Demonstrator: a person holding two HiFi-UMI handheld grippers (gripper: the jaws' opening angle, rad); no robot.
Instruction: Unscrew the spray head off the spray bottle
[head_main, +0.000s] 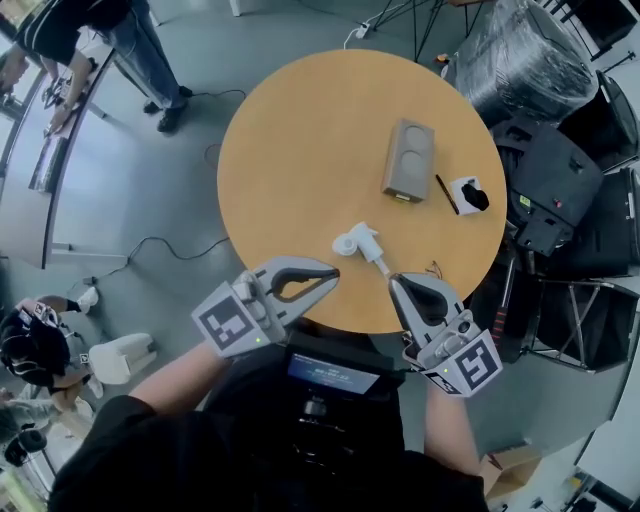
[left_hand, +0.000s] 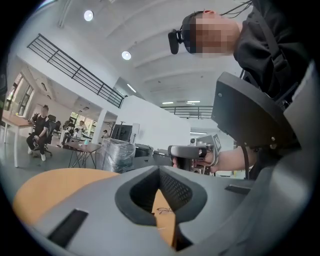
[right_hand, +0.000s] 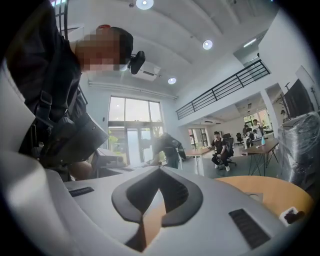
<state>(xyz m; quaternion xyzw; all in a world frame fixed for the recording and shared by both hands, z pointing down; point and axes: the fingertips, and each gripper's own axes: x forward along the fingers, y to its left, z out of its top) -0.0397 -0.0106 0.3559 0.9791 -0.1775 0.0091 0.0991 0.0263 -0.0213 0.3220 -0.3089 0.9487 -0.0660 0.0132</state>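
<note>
L claw (head_main: 334, 273) shut, empty, over the desk (head_main: 290, 150) edge. Spray head (head_main: 362, 241) lies loose on desk btwn claws. Looks light, stiff plastic w/ bendy dip tube; best gripped at collar. R claw (head_main: 394, 281) shut, empty.

Smooth matt wood-look table top (head_main: 300, 140), smooth white plastic spray head (head_main: 358, 243) just ahead of matt grey plastic left gripper (head_main: 332, 273), cross-hatched pads (left_hand: 175, 187)

The small white-and-black thing (head_main: 468, 193) beside the grey box (head_main: 407, 160) is too small to identify
</note>
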